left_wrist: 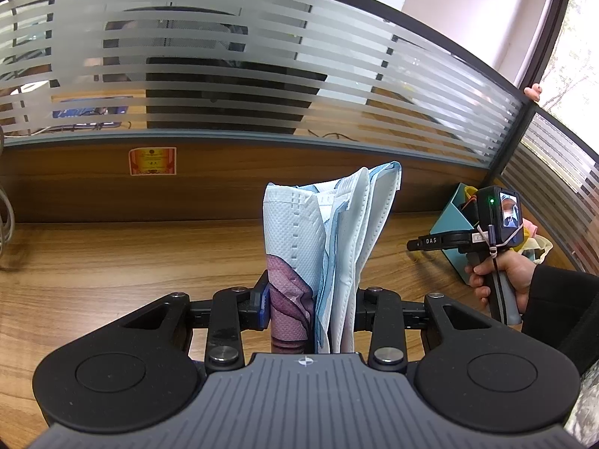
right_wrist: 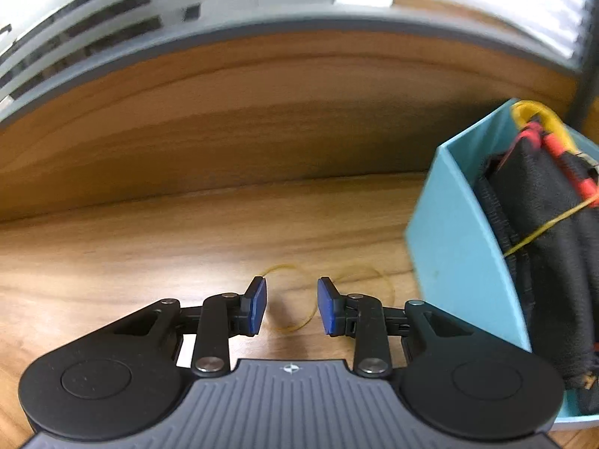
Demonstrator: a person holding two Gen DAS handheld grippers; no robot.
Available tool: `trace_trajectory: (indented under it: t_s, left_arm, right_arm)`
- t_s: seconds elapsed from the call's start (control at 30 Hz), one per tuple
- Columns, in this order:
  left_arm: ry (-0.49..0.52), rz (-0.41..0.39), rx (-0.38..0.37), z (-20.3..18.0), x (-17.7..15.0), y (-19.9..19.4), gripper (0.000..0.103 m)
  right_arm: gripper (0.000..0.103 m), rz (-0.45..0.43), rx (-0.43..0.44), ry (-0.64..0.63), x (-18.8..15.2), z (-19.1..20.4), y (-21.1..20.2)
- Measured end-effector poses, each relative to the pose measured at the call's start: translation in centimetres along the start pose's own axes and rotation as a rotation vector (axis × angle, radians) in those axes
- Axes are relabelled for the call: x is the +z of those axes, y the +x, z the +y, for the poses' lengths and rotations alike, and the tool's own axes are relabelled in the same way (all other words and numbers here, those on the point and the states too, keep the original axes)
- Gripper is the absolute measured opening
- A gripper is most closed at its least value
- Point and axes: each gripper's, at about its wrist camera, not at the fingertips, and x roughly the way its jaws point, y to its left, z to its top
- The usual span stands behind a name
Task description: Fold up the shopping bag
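Left gripper (left_wrist: pixel 310 310) pinching the folded shopping bag (left_wrist: pixel 329 247): light, soft, floppy above the pads. Right gripper (right_wrist: pixel 292 307) spread, empty, over rubber bands (right_wrist: pixel 295 299).

Both grippers are rocking black linkage arms, silver screws, a ribbed grey base and blue-padded fingers (right_wrist: pixel 258 305). The person's sleeve (left_wrist: pixel 561 299) is looking black.

A wooden desk (right_wrist: pixel 149 247) carries a teal box (right_wrist: pixel 460 247) (holding dark fabric); two rubber bands (right_wrist: pixel 295 327) lie just left of the box.
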Motion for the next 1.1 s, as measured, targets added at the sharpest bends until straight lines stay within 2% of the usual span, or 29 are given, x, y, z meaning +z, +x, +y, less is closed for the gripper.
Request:
trace_trajectory:
  t_s: [0.17, 0.57, 0.8, 1.1]
  left_arm:
    - [-0.004, 0.000, 0.003, 0.1, -0.1, 0.0, 0.038]
    - [-0.002, -0.002, 0.001, -0.1, 0.1, -0.2, 0.038]
    - [-0.004, -0.002, -0.002, 0.1, 0.0, 0.0, 0.039]
    - [-0.006, -0.001, 0.000, 0.4, 0.0, 0.2, 0.039]
  right_arm:
    - [0.035, 0.026, -0.018, 0.008, -0.1, -0.5, 0.8]
    - [0.035, 0.040, 0.078, -0.038, 0.3, 0.5, 2.2]
    - [0.035, 0.031, 0.069, -0.037, 0.4, -0.3, 2.0]
    - [0.035, 0.022, 0.037, -0.035, -1.4, 1.0, 0.1]
